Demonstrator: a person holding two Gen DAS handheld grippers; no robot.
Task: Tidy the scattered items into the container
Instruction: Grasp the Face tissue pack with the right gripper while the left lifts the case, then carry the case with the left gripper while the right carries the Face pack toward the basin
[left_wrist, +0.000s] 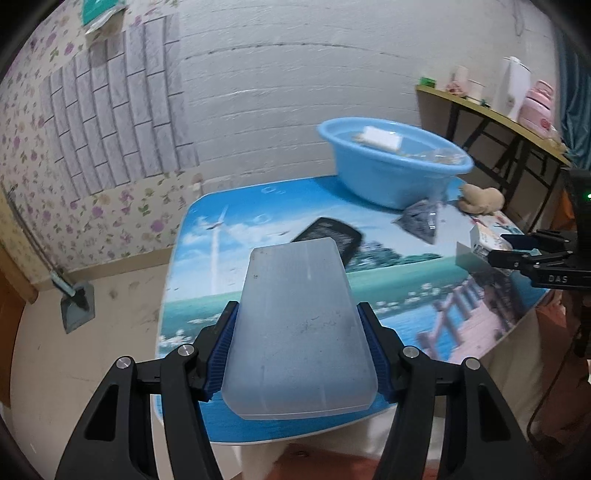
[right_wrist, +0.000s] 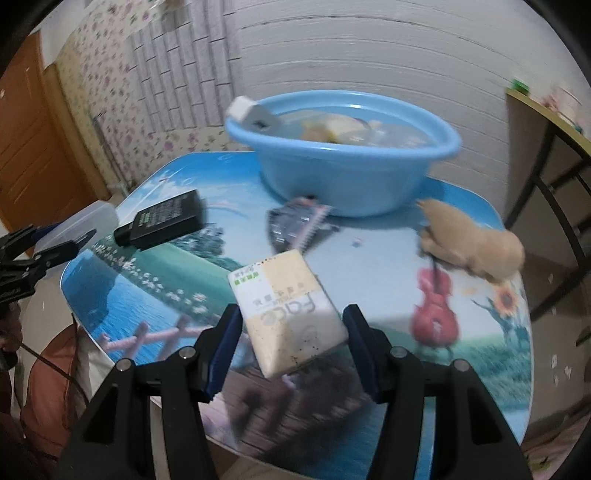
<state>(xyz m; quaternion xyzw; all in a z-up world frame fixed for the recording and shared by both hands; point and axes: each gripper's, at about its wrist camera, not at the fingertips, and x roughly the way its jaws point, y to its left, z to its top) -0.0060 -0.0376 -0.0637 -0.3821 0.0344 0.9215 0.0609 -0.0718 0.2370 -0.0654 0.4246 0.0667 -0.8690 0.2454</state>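
I've got my left gripper (left_wrist: 299, 354) clamped on the translucent box (left_wrist: 295, 332) and my right gripper (right_wrist: 291, 350) on the tissue pack (right_wrist: 288, 314), both lifted for the blue basin (right_wrist: 343, 177) at twelve o'clock.

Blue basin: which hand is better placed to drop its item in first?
Probably right. Its tissue pack already faces the blue basin straight ahead. The left gripper's frosted box sees the basin off to one side, so it seems less lined up.

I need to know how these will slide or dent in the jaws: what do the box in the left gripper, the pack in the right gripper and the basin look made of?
Translucent box: frosted, matte plastic with scuffs and dark specks, probably rigid.
Tissue pack: glossy printed film wrap, likely soft; its corners look rounded.
Blue basin: smooth moulded plastic with a slight sheen on its rolled rim.
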